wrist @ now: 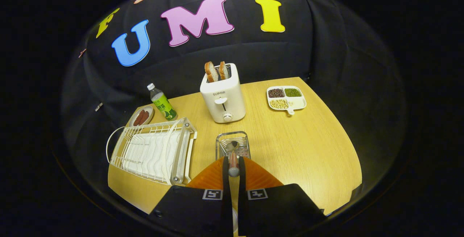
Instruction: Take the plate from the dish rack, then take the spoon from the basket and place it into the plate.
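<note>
Gripper (233,164) fingers are drawn close together and clamp the spoon (233,159) by its handle; both fingers press on it, one on each side. The spoon's bowl points forward and sits over the wire basket (232,144), which stands just ahead of the fingertips on the wooden table (308,146). Whether the bowl is still inside the basket or slightly above it cannot be told. A small pale patch shows low between the fingers, too little of it visible to identify. The white dish rack (154,150) sits left of the basket, near it but apart, its slots holding no plate. Beyond the rack are a small dish (141,116) with dark sausages on it and, just beside that, a green-labelled bottle (162,103), upright. A white toaster (223,95) stands straight beyond the basket with two bread slices (216,71) sticking up out of its slots. To the right of the toaster, well apart, lies a white divided tray (287,98) with dark, green and pale beans in three compartments; the fourth compartment looks bare.
</note>
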The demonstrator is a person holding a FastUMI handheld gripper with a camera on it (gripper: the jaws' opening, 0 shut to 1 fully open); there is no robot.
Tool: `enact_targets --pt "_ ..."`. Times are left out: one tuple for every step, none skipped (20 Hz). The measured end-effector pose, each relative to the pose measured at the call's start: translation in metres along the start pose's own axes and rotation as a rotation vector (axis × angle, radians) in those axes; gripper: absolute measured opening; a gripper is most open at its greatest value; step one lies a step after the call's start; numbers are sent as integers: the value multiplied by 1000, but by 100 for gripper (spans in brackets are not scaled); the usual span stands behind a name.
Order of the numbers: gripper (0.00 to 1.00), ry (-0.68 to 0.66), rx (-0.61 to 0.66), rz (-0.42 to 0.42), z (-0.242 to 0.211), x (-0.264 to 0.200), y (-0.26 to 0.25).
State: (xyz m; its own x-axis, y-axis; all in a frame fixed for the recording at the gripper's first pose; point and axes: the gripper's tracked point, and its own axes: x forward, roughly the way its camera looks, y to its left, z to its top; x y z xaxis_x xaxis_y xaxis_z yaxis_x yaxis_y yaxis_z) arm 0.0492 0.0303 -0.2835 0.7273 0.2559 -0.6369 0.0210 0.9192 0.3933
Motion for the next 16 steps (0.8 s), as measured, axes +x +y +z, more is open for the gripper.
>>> enact_targets --pt "10 -17 4 9 6 -9 2" --pt "10 -36 10 23 11 -20 6" --pt "10 -49 12 42 15 -32 11" --pt "10 -60 13 61 17 -46 16" --pt "10 -72 15 82 20 -59 22" --pt "10 -75 12 105 18 -72 28" --pt "10 -69 5 127 14 -83 33" --pt "10 -52 -8 147 6 -93 39" --pt "10 -26 -24 165 -4 -102 42" --pt "10 0 -44 179 -16 -109 45" --pt "10 31 -67 192 -29 -114 47" --pt "10 56 -86 203 -44 -118 49" --pt "10 87 -99 218 -59 -120 52" --pt "10 121 -108 234 -76 -122 56" --pt "10 151 -113 245 -90 -121 58" --pt "10 173 -118 248 -103 -119 59"
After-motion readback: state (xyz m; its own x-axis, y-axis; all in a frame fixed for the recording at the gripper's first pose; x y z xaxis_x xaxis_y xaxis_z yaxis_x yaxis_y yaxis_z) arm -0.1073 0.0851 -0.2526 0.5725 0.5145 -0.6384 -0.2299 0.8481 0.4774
